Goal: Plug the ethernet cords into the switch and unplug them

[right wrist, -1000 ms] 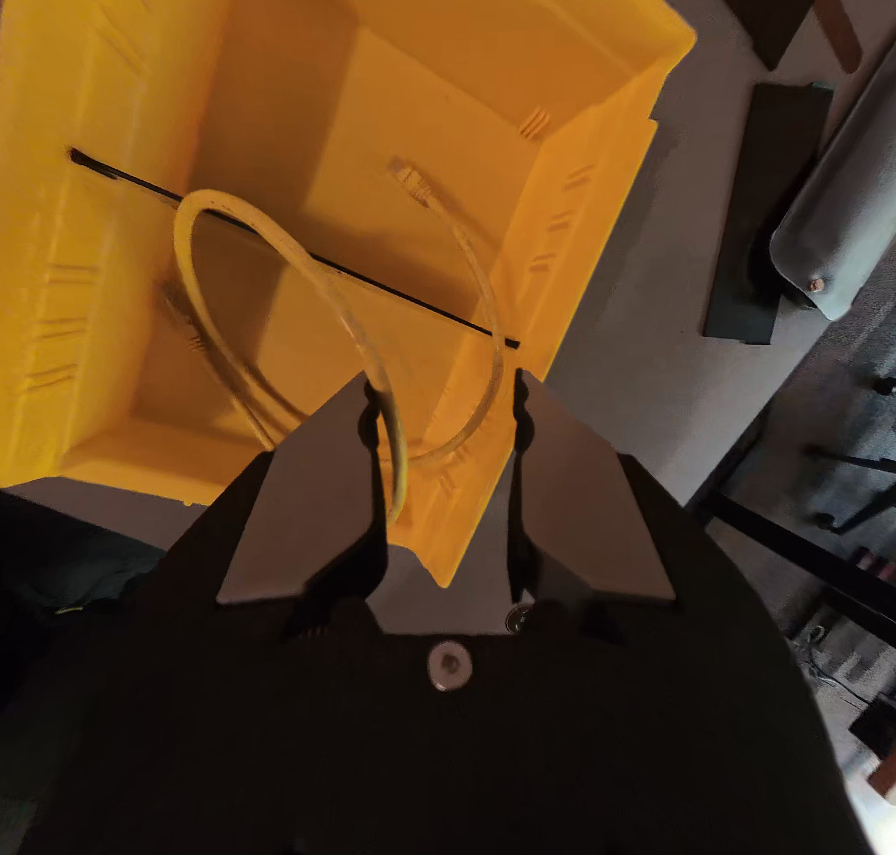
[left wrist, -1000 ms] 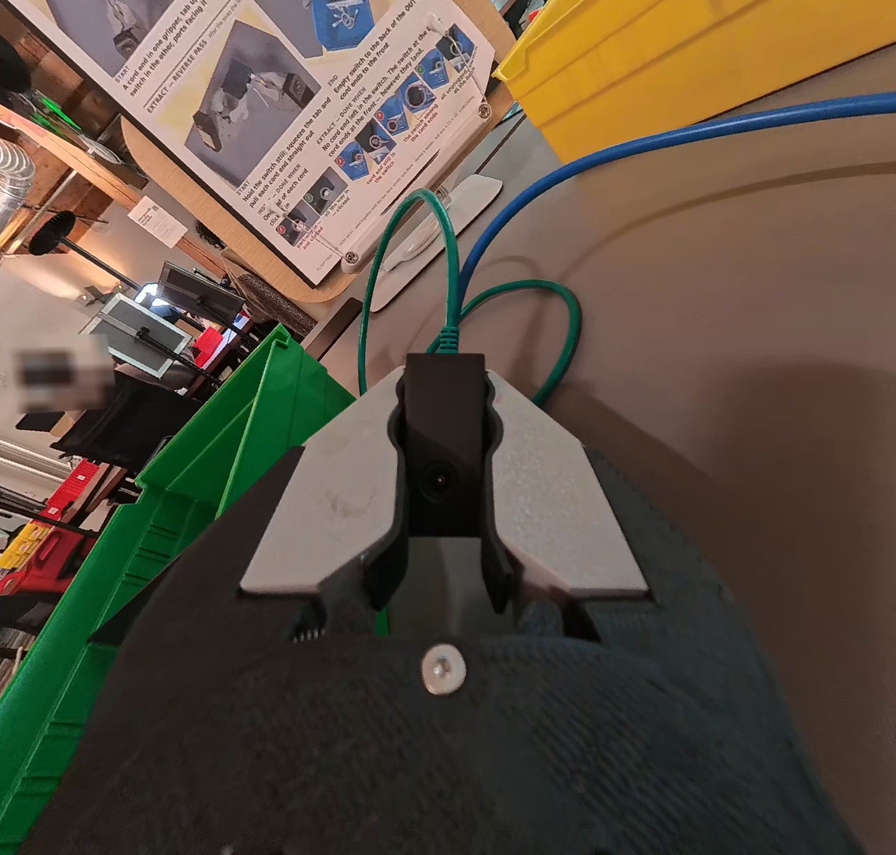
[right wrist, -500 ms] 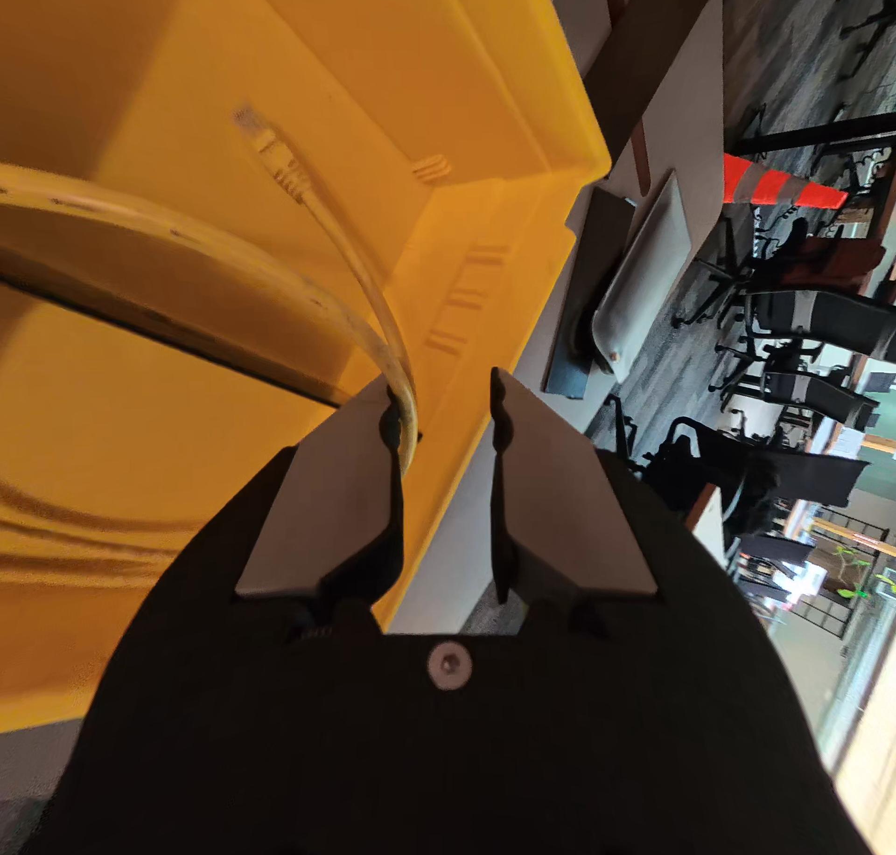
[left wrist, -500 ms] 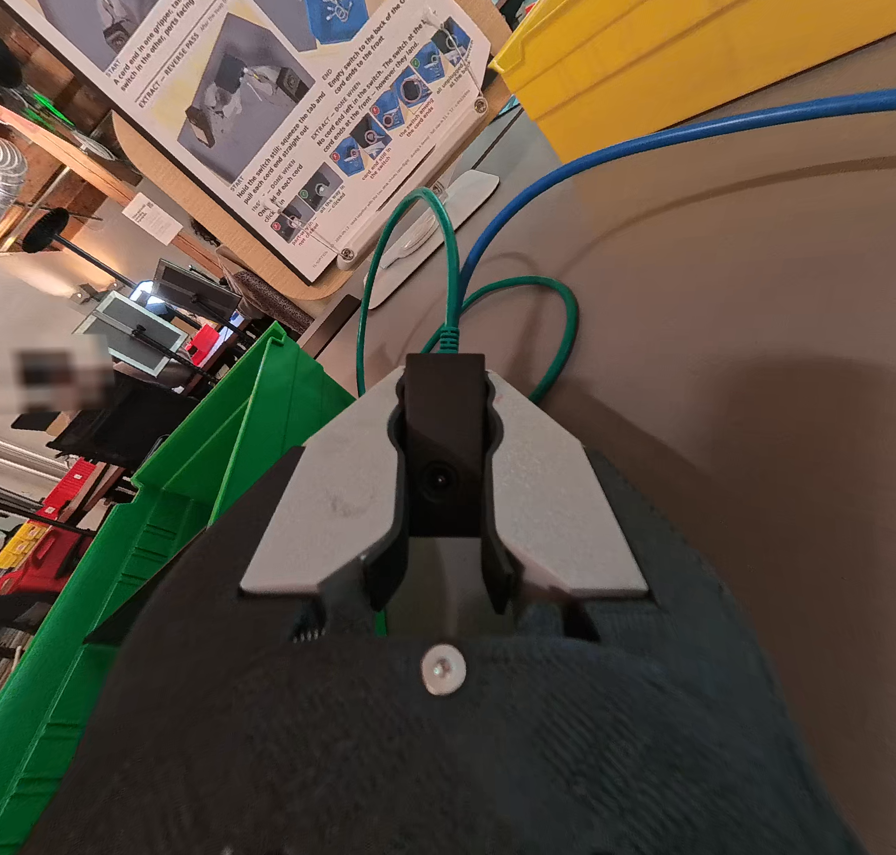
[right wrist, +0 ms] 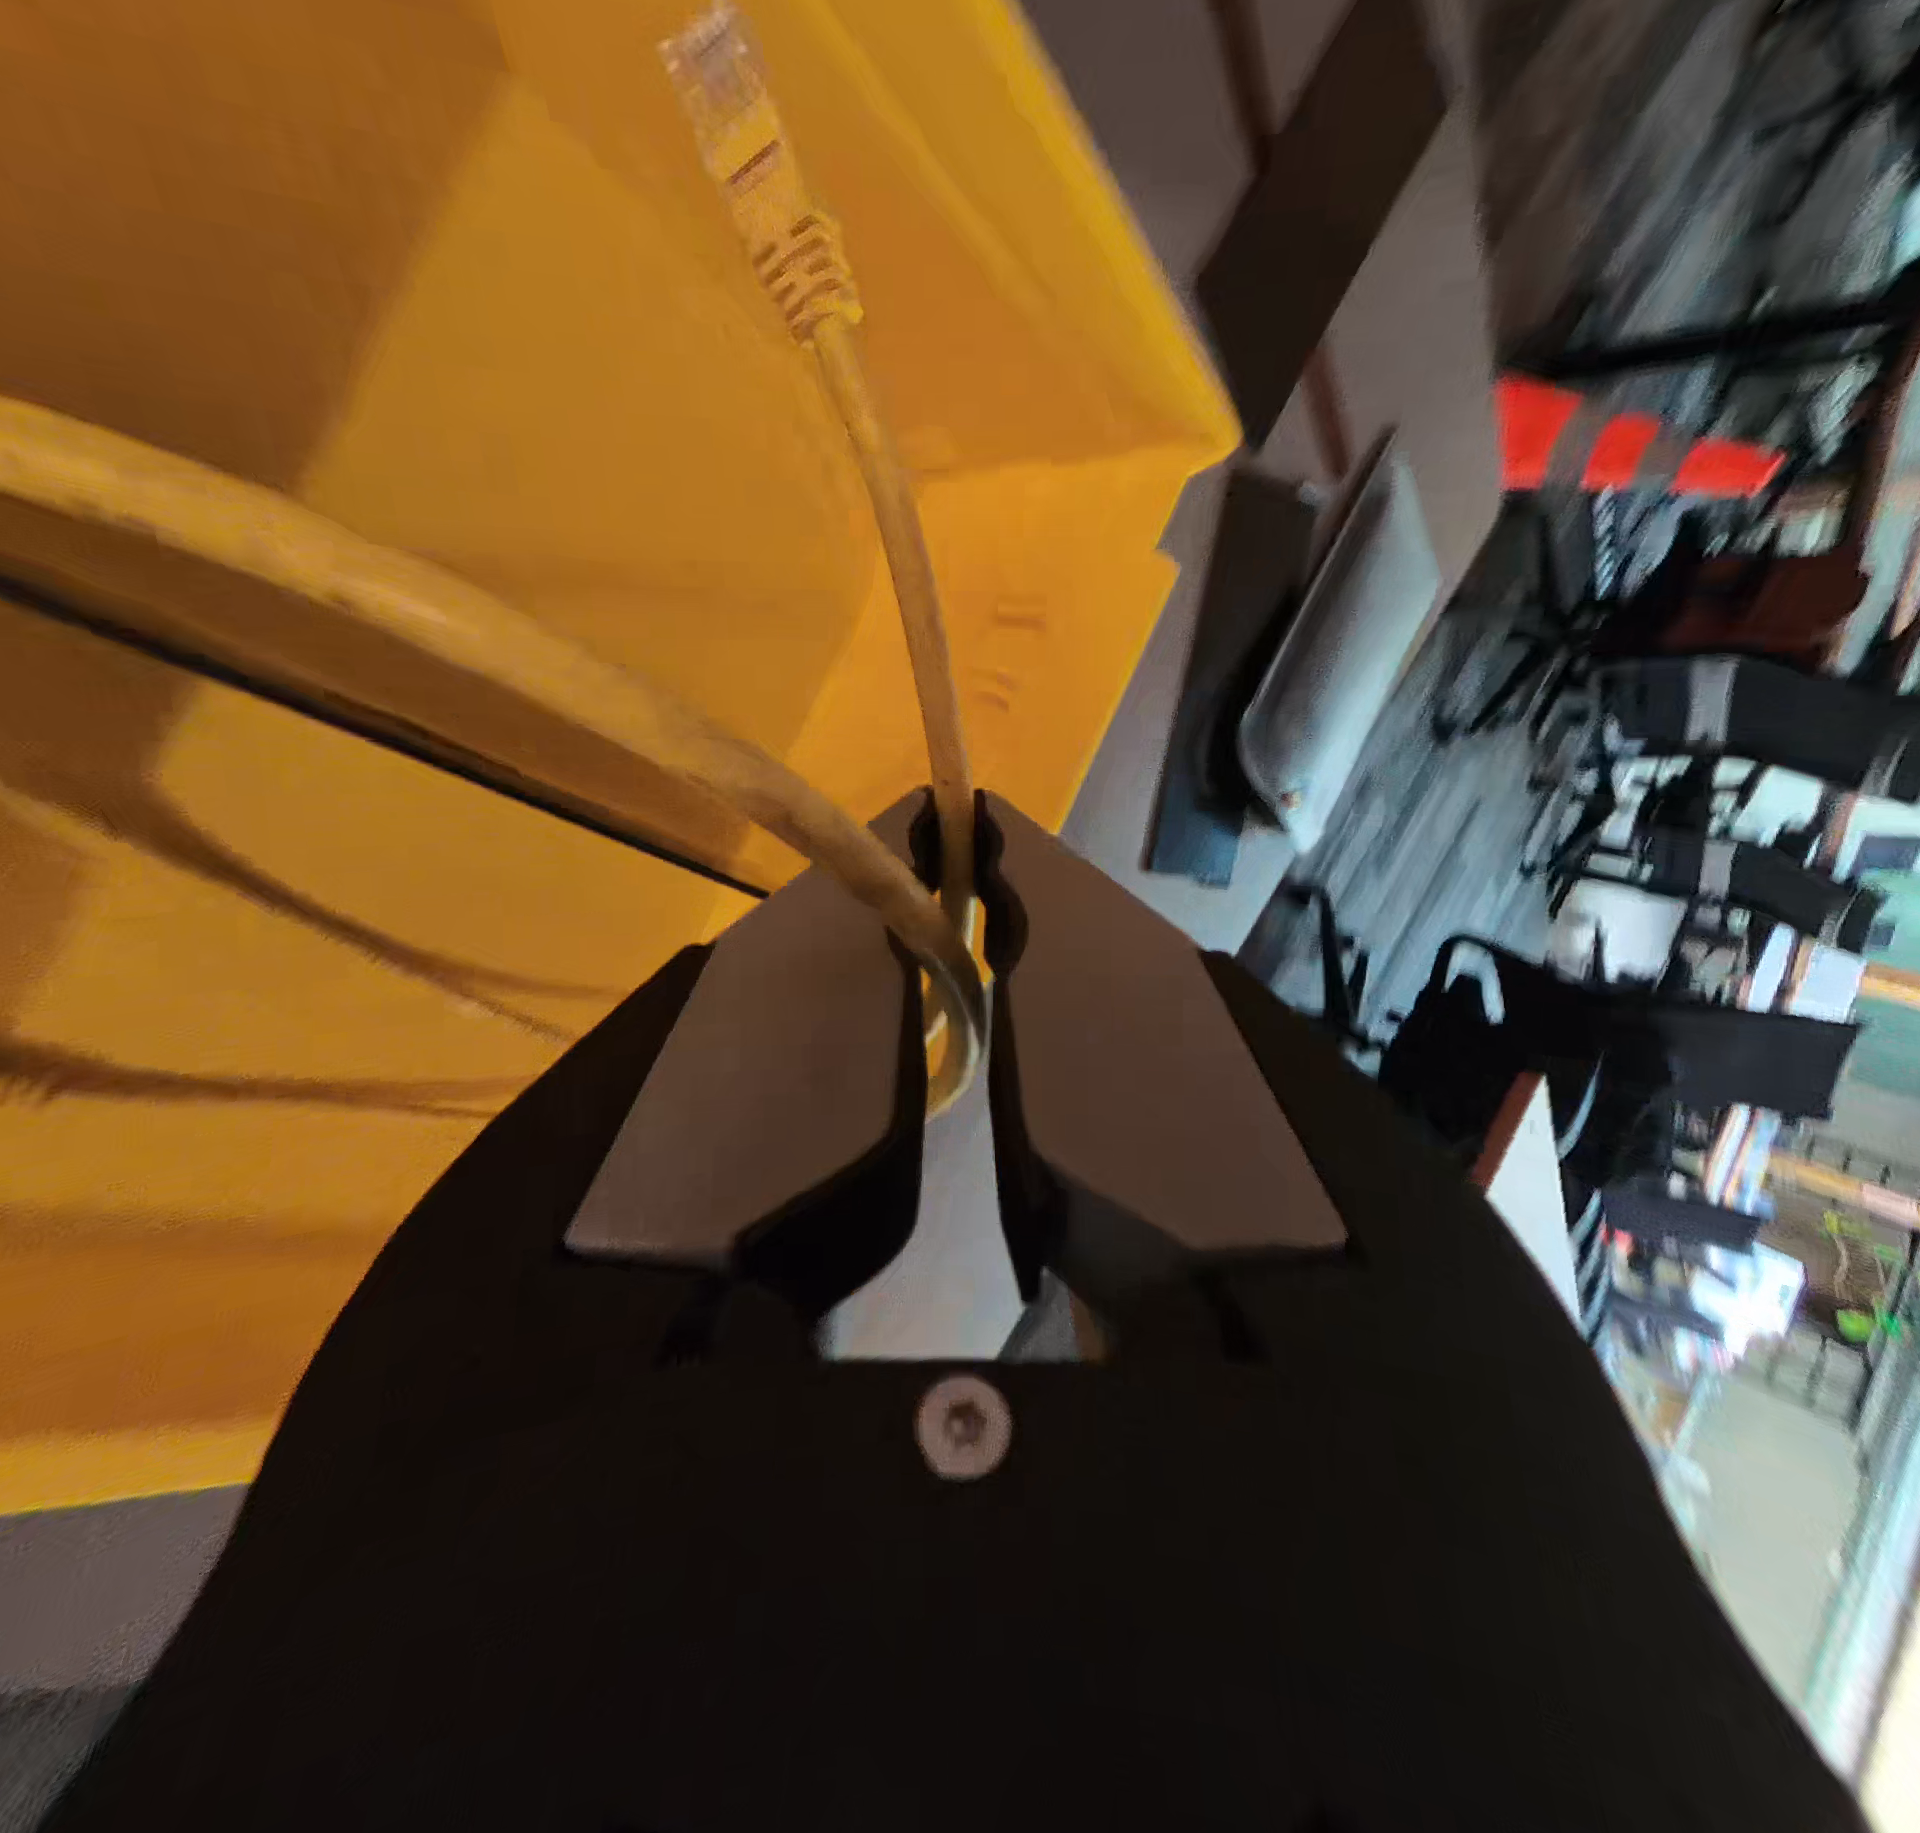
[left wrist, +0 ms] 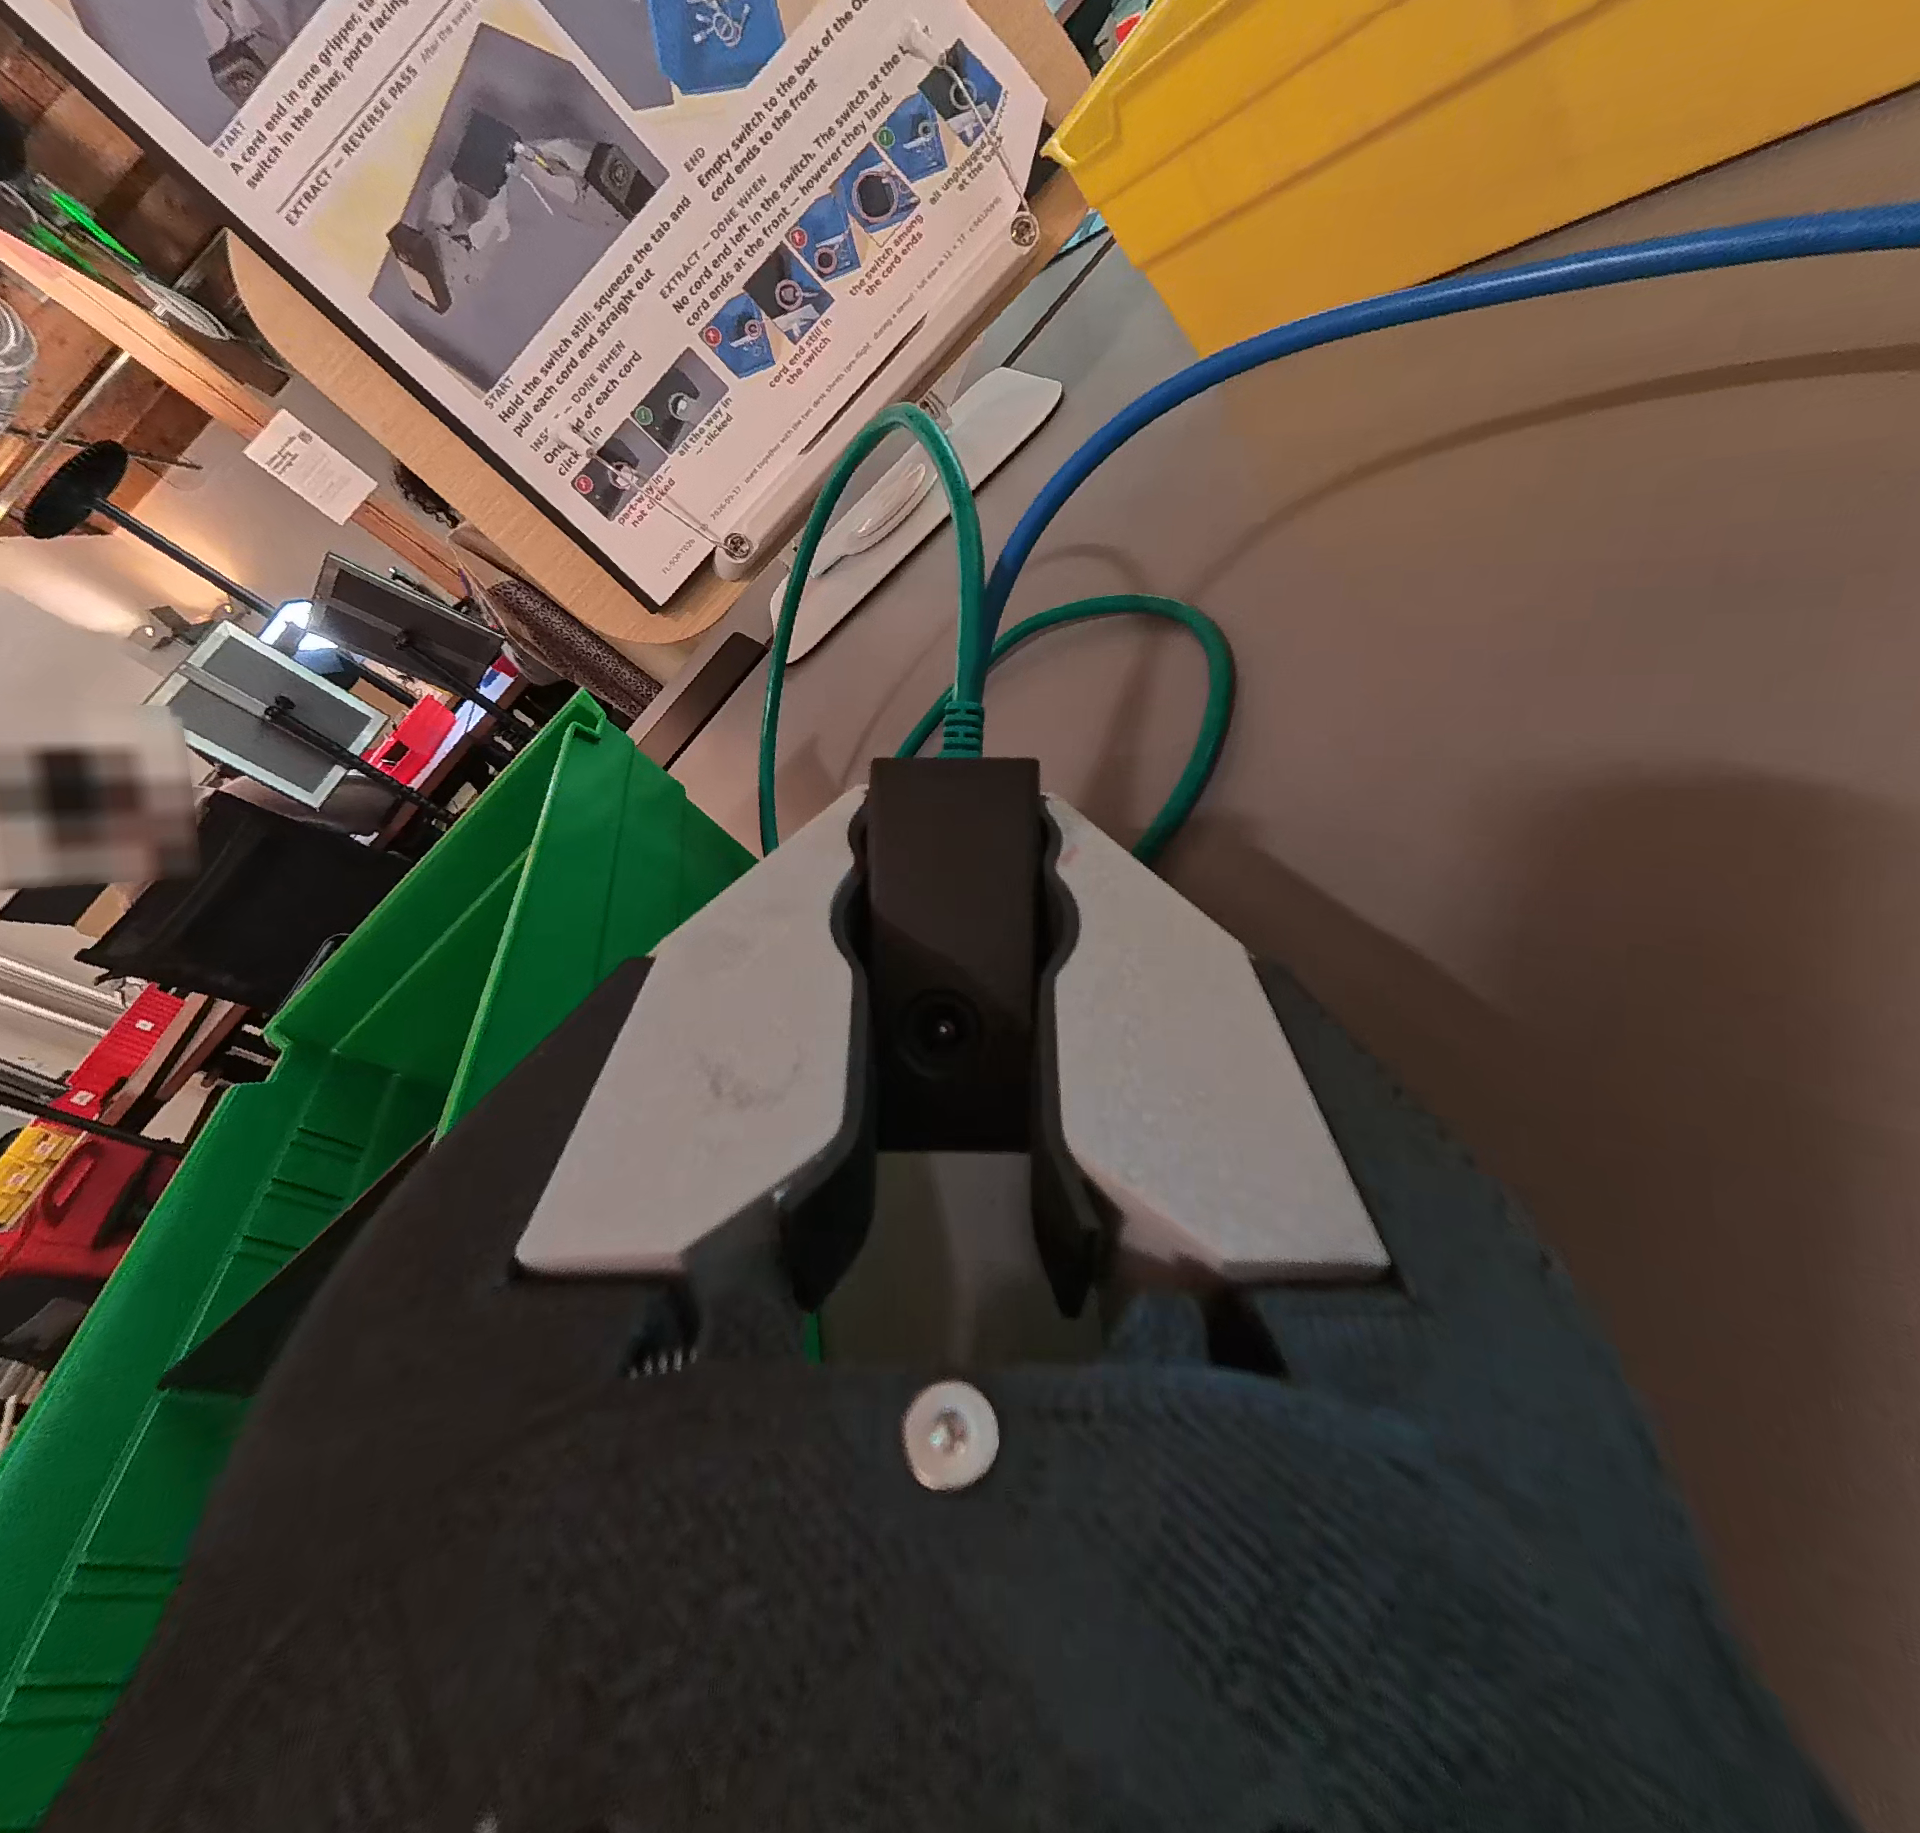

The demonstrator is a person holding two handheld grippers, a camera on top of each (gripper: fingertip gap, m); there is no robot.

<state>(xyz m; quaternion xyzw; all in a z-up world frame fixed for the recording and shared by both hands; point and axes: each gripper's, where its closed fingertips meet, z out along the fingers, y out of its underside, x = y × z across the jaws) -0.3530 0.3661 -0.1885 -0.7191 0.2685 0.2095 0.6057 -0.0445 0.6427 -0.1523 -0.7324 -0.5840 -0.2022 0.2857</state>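
Observation:
In the left wrist view my left gripper (left wrist: 954, 827) is shut on the black switch (left wrist: 954, 952), held above the brown table (left wrist: 1507, 744). A green ethernet cord (left wrist: 971, 578) runs into the switch's far end and loops on the table; a blue cord (left wrist: 1351, 318) runs off to the right beside it. In the right wrist view my right gripper (right wrist: 958, 827) is shut on a yellow ethernet cord (right wrist: 914, 578) over the yellow bin (right wrist: 520, 433). The cord's clear plug (right wrist: 727, 110) sticks up beyond the fingertips, and the rest of the cord loops off to the left.
A green bin (left wrist: 343, 1056) stands left of the left gripper. A yellow bin (left wrist: 1455, 110) stands at the back right. An instruction board (left wrist: 540, 183) on a white stand stands behind the cords. Office chairs (right wrist: 1714, 744) and floor lie beyond the table edge in the right wrist view. Left tips to right tips: about 40 centimeters.
My right gripper has closed on the yellow cord and lifted it, tilting up out of the bin. The left gripper and the switch have barely moved.

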